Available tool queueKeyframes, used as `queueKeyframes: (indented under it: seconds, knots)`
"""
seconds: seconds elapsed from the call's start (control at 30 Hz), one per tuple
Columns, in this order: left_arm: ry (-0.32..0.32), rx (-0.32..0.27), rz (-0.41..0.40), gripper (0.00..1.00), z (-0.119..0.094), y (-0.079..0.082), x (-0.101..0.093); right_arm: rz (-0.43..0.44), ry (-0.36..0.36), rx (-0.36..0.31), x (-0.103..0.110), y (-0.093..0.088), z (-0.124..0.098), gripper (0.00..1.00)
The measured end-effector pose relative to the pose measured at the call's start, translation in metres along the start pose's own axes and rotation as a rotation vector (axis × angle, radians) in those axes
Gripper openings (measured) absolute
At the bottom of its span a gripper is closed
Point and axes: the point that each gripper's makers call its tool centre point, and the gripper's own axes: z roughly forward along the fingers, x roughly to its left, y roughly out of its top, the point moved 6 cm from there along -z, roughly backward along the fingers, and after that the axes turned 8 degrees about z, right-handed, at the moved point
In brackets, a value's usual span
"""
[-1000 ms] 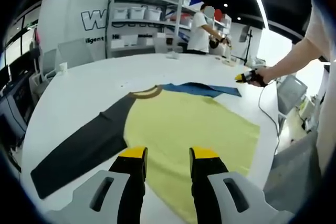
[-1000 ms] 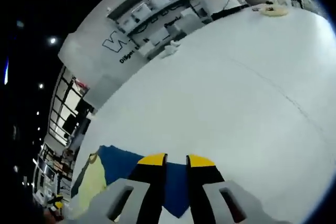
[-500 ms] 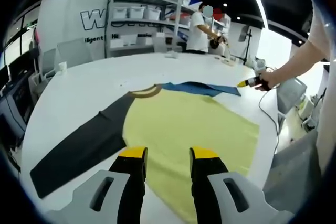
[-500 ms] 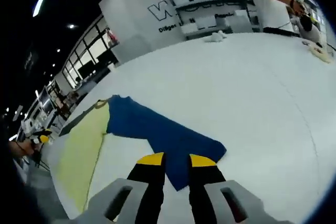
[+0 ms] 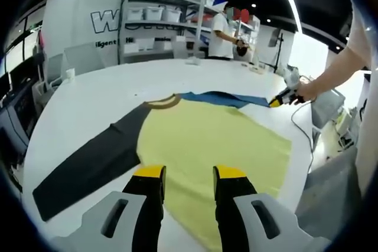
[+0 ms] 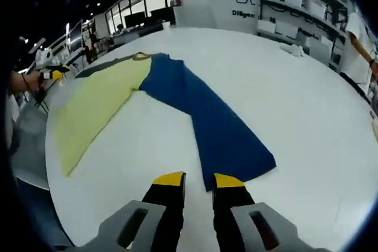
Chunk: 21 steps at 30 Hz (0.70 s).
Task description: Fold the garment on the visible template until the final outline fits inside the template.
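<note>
A long-sleeved garment point(image 5: 207, 140) lay spread flat on a large white desk point(image 5: 88, 95), its yellow body in the middle, a dark grey sleeve point(image 5: 88, 166) stretched to one side and a blue sleeve point(image 6: 218, 128) to the other. No folding template could be made out on the desk.

In the left gripper view, the left gripper point(image 5: 188, 175) hovered at the near edge of the yellow body, its yellow-tipped fingers a moderate gap apart and holding nothing. Far across the shirt, the person's hand brought the right gripper point(image 5: 276, 102) to the end of the blue sleeve.

In the right gripper view, the right gripper's fingers point(image 6: 168, 179) stood narrowly apart just short of the blue cuff, with no cloth between them.

Judging from this, no fold had been made. The risk was a shallow pinch at the cuff: the thin fabric could slip out as it was lifted, or the sleeve could drag the body askew, leaving a crooked, wrinkled outline.
</note>
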Motion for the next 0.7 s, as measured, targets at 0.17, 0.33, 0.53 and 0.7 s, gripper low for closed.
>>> queueKeyframes:
  seconds: [0.17,0.33,0.53,0.7]
  knots:
    - [0.001,0.004,-0.001,0.32,-0.0006,-0.0013,0.0003,-0.078,-0.028,0.044,-0.0048,-0.0028,0.0010,0.11]
    - [0.001,0.005,-0.001,0.32,-0.0005,-0.0016,0.0000,-0.131,-0.031,0.067,-0.0071,-0.0026,0.0038,0.10]
    - [0.002,0.009,-0.002,0.32,-0.0004,-0.0025,-0.0001,-0.200,-0.041,0.089,-0.0083,0.0004,0.0068,0.01]
    - [0.003,0.007,-0.003,0.32,0.0007,-0.0017,-0.0003,-0.169,-0.026,0.088,-0.0089,0.0043,0.0050,0.00]
